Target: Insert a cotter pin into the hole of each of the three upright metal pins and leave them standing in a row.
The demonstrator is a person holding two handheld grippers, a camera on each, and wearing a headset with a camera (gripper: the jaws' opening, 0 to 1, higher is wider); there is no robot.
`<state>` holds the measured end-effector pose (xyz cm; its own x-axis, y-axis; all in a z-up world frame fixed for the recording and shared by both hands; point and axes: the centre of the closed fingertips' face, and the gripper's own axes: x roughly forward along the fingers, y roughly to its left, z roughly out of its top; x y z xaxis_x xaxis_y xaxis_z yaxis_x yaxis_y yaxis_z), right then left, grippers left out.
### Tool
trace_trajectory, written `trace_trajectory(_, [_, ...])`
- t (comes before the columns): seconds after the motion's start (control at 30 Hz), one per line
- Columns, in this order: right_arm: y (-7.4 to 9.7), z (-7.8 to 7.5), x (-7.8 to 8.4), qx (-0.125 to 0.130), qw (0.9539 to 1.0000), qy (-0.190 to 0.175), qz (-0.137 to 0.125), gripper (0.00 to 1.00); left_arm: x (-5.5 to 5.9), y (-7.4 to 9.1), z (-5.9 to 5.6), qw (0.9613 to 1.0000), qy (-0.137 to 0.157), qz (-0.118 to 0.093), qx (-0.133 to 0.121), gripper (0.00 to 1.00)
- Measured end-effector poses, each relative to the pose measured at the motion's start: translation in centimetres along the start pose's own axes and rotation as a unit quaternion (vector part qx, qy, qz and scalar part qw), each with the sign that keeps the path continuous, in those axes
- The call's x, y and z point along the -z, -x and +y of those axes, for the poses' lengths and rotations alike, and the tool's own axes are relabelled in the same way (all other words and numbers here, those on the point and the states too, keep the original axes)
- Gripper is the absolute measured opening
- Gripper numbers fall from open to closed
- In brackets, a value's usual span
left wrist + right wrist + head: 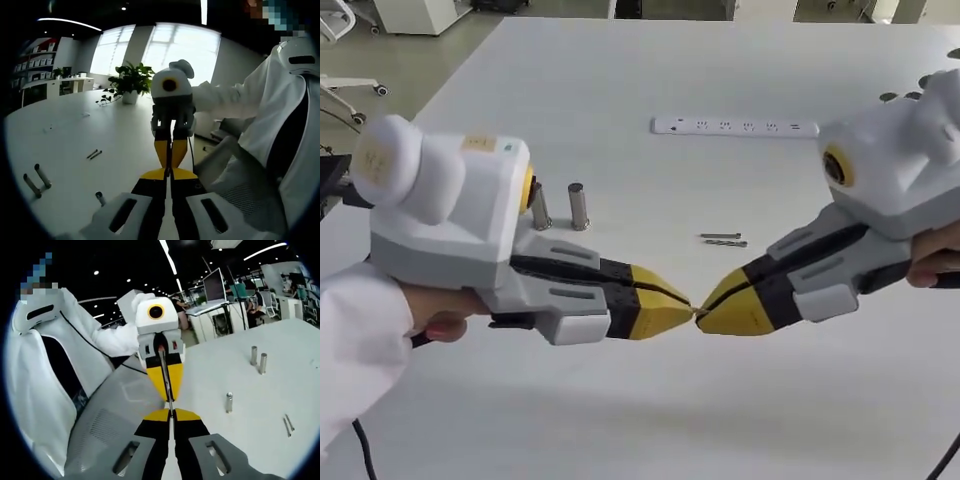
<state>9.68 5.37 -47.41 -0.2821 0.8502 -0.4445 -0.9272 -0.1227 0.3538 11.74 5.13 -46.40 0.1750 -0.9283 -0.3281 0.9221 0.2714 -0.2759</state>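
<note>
L gripper (pixel 685 311) & R gripper (pixel 708 316) are meeting tip to tip, well on the near side of the power strip (pixel 735 126). Both jaws are pinching narrow on a thin cotter pin (pixel 167 385) btwn them. Two loose cotter pins (pixel 723 239) are lying flat, closer to the strip. Upright metal pins (pixel 578 206) are standing near-left of the strip, w/ L gripper's body partly blocking them.
</note>
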Motion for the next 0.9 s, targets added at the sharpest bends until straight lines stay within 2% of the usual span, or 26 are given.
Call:
trace_trajectory(0.07, [0.0, -0.2, -0.2, 0.006, 1.0, 0.002, -0.002, 0.0, 0.4, 0.1, 0.1, 1.0, -0.003, 0.003, -0.004, 0.0])
trace_trajectory(0.17, [-0.1, -0.3, 0.0, 0.011, 0.9997, 0.019, 0.008, 0.0, 0.5, 0.1, 0.2, 1.0, -0.004, 0.0, -0.007, 0.0])
trace_trajectory(0.3, [-0.3, -0.8, 0.1, 0.018, 0.9995, 0.02, 0.013, 0.0, 0.7, 0.0, 0.8, 0.9985, -0.052, -0.003, -0.018, 0.02])
trace_trajectory(0.4, [-0.2, -1.7, 0.2, 0.037, 0.999, 0.019, 0.016, 0.0, 1.0, 0.2, 1.4, 0.9983, -0.05, -0.003, -0.032, 0.16])
trace_trajectory(0.43, [0.0, -2.4, 0.4, 0.051, 0.9981, 0.025, 0.022, 0.0, 1.1, 0.3, 2.0, 0.9977, -0.049, -0.005, -0.046, 0.23])
trace_trajectory(0.5, [0.4, -3.8, 1.0, 0.082, 0.9955, 0.025, 0.041, 0.0, 1.4, 0.6, 3.2, 0.9963, -0.044, -0.007, -0.074, 0.3])
trace_trajectory(0.57, [0.8, -5.5, 1.8, 0.12, 0.99, 0.027, 0.069, 0.0, 1.6, 0.9, 4.8, 0.9931, -0.034, -0.015, -0.112, 0.34])
trace_trajectory(0.6, [1.0, -6.1, 2.2, 0.132, 0.9872, 0.038, 0.082, 0.0, 1.7, 1.0, 5.3, 0.992, -0.031, -0.019, -0.121, 0.36])
trace_trajectory(0.67, [0.8, -6.6, 2.1, 0.138, 0.9866, 0.038, 0.079, 0.0, 2.1, 1.2, 6.6, 0.988, -0.024, -0.02, -0.152, 0.41])
trace_trajectory(0.7, [1.0, -7.4, 2.5, 0.154, 0.9819, 0.052, 0.098, 0.0, 2.7, 1.3, 7.5, 0.9855, -0.023, -0.009, -0.168, 0.42])
trace_trajectory(0.73, [1.1, -7.6, 2.7, 0.157, 0.9797, 0.062, 0.108, 0.0, 3.1, 1.4, 8.0, 0.9836, -0.025, -0.001, -0.179, 0.42])
trace_trajectory(0.77, [1.1, -8.0, 3.4, 0.163, 0.9743, 0.079, 0.134, 0.0, 3.5, 1.5, 8.9, 0.9804, -0.021, 0.002, -0.196, 0.42])
trace_trajectory(0.87, [0.4, -8.4, 3.6, 0.159, 0.9749, 0.074, 0.137, 0.0, 4.3, 1.4, 10.1, 0.9766, -0.01, 0.008, -0.215, 0.42])
trace_trajectory(0.9, [0.2, -8.7, 4.1, 0.158, 0.9743, 0.075, 0.143, 0.0, 4.7, 1.1, 10.4, 0.9767, -0.004, 0.01, -0.214, 0.41])
